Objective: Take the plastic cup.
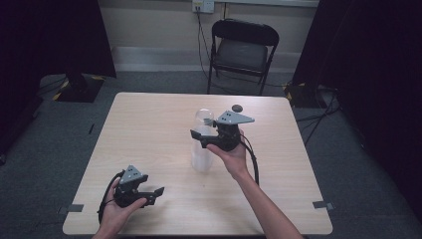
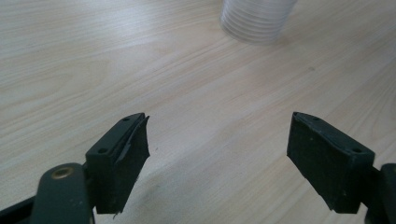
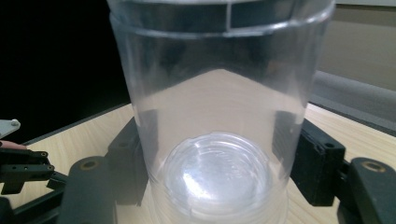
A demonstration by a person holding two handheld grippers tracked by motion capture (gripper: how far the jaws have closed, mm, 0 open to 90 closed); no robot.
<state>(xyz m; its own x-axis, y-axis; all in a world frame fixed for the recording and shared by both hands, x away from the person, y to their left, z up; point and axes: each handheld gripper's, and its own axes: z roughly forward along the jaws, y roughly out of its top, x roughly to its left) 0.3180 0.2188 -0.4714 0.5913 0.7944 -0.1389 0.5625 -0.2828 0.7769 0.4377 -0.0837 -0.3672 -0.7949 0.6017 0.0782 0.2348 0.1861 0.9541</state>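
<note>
**Right tongs around the top cup of the stack**

I have the right gripper (image 1: 205, 135) up against a stack of clear plastic cups (image 1: 202, 144) standing upright near the middle of the table (image 1: 149, 124). From the right gripper view the uppermost cup (image 3: 219, 116) sits squarely between my two black jaws, both pads against its wall low down, so I read the tongs as gripping that cup rather than merely flanking it. The cup's long axis runs straight up, and my jaws close level across it from the right side of the stack.

My left gripper (image 1: 149, 195) rests at the near left of the table, jaws spread wide with nothing between them. It lies well apart from the stack, whose ribbed base (image 2: 257, 21) shows far ahead of it.

The right hand is plainly the nearer. I judge the coming move to be a straight lift along that upright axis, peeling the top cup off.
</note>
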